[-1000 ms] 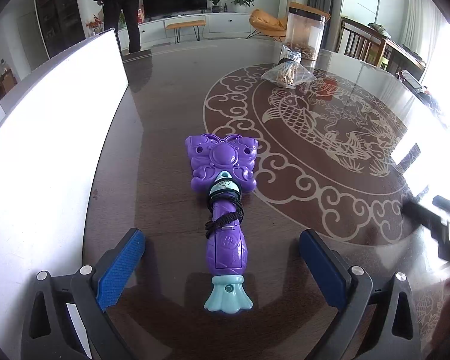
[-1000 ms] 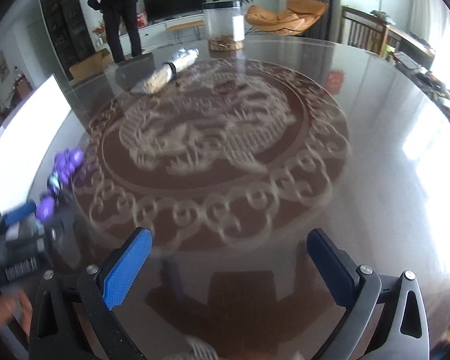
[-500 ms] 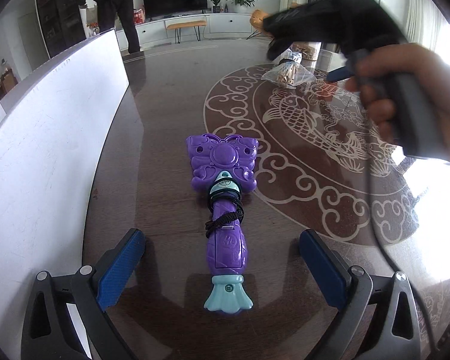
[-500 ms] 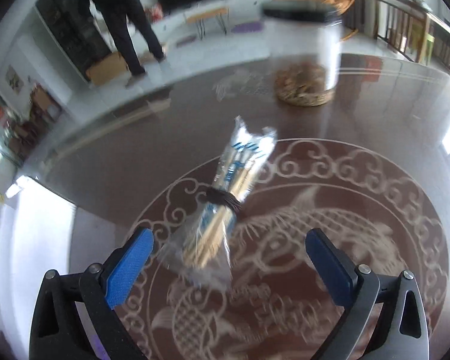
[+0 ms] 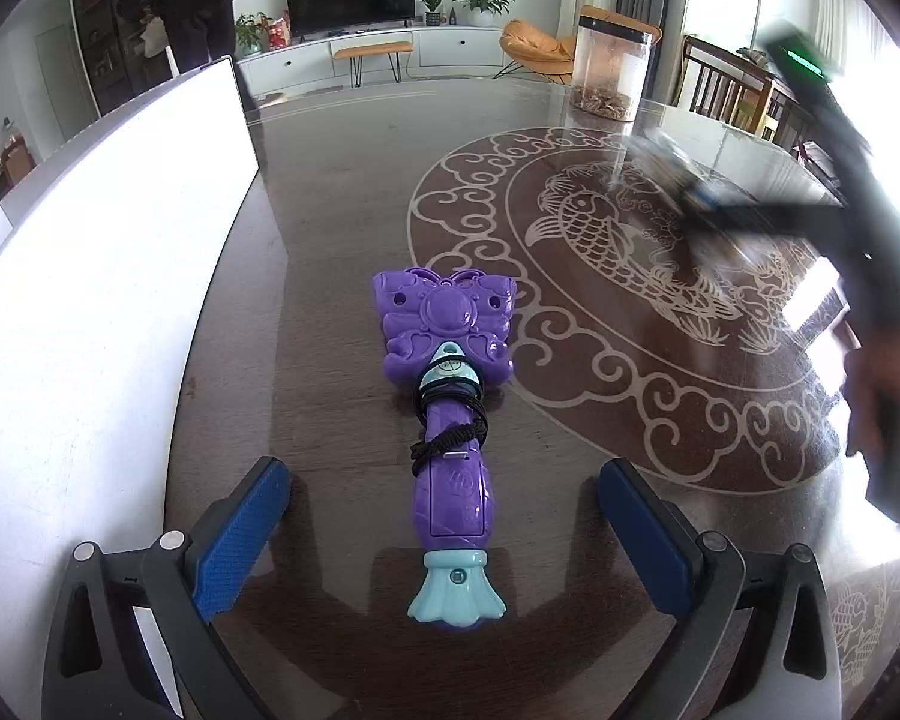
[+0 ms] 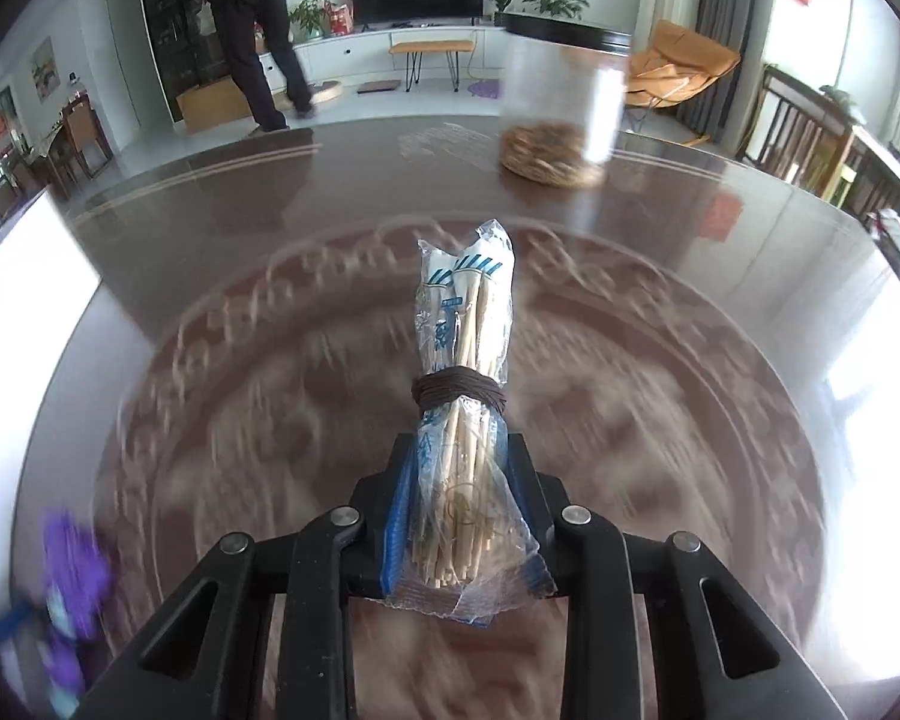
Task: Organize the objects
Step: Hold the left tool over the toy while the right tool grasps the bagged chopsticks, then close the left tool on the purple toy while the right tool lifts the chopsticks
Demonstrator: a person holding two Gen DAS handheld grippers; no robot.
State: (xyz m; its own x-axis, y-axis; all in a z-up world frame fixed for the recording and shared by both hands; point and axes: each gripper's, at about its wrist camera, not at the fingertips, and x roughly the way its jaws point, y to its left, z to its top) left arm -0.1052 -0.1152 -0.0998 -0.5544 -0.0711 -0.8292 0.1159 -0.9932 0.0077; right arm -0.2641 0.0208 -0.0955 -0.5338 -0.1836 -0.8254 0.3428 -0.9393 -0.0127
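Observation:
A clear bag of wooden sticks, bound by a brown band, stands up between the blue pads of my right gripper, which is shut on its lower half above the table. In the left wrist view that gripper shows as a dark blur at the right with the bag. A purple butterfly toy wand with a teal tail lies flat on the dark table. My left gripper stands open astride its handle, pads well clear of it on both sides.
A white board lies along the table's left side. A clear jar with brown contents stands at the far edge, the jar also ahead of the held bag. A person stands in the room behind.
My right gripper swept over to the stick bag, closed on it and now carries it off the table. The left gripper and the purple wand have stayed put.

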